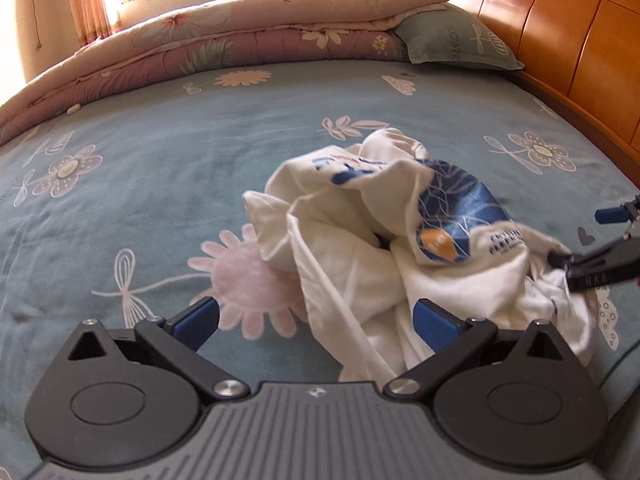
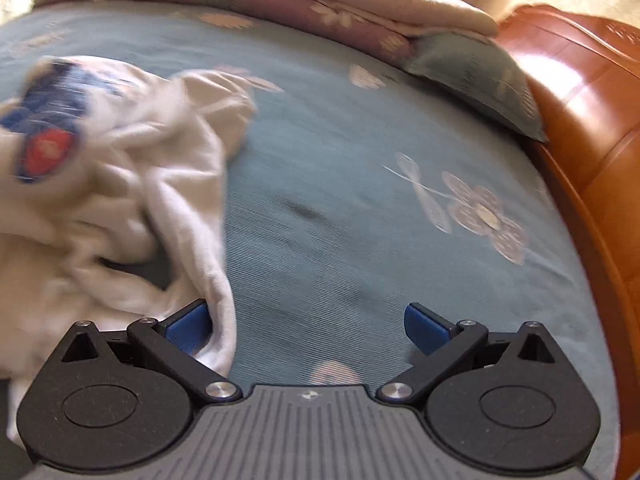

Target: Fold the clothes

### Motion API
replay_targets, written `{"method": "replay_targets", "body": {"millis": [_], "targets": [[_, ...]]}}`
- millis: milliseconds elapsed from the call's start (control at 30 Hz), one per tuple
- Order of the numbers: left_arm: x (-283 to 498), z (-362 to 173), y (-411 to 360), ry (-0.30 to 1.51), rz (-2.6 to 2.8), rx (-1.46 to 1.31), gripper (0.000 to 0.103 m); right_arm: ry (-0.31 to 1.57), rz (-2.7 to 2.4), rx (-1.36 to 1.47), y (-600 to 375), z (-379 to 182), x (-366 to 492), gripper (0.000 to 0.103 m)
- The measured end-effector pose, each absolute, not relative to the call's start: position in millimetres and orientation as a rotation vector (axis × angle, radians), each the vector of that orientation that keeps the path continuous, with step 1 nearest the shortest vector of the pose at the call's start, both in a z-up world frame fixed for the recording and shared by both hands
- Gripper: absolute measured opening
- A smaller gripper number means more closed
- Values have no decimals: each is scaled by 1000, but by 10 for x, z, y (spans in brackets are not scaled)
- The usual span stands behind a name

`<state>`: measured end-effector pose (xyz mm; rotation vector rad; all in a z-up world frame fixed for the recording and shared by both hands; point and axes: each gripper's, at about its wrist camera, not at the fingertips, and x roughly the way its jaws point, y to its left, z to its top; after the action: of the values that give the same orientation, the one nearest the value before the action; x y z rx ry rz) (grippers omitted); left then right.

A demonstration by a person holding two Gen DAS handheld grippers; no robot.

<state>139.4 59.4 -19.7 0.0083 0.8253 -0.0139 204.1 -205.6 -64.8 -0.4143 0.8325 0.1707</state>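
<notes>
My crumpled white cotton T-shirt with the blue print (image 1: 384, 240) sits heaped mid-bed on the blue floral bedsheet (image 1: 160, 152). Both my left gripper (image 1: 316, 322) and right gripper (image 2: 308, 322) gape wide, holding nothing. It looks light, limp and wrinkle-prone; I'd pinch a hem edge.

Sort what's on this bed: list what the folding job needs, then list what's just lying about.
For the job:
crumpled white T-shirt with blue print
left gripper, open
right gripper, open

Just lying about:
teal flowered bedsheet
folded pink floral quilt
green pillow
orange wooden headboard
</notes>
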Motion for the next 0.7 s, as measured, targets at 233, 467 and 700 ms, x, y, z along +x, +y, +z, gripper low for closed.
{"method": "replay_targets", "body": {"millis": [233,467,700], "targets": [[1433,-236,534,830,-31,12,102,872,329,-227,-2030,-552,2007,103],[1411,-272,531,828,-32,18,102,960,209,-455,-2000,-888,2096,103],[1447,-310,501,834,-33,17,102,926,62,-595,-2358,-837,2410,103]]}}
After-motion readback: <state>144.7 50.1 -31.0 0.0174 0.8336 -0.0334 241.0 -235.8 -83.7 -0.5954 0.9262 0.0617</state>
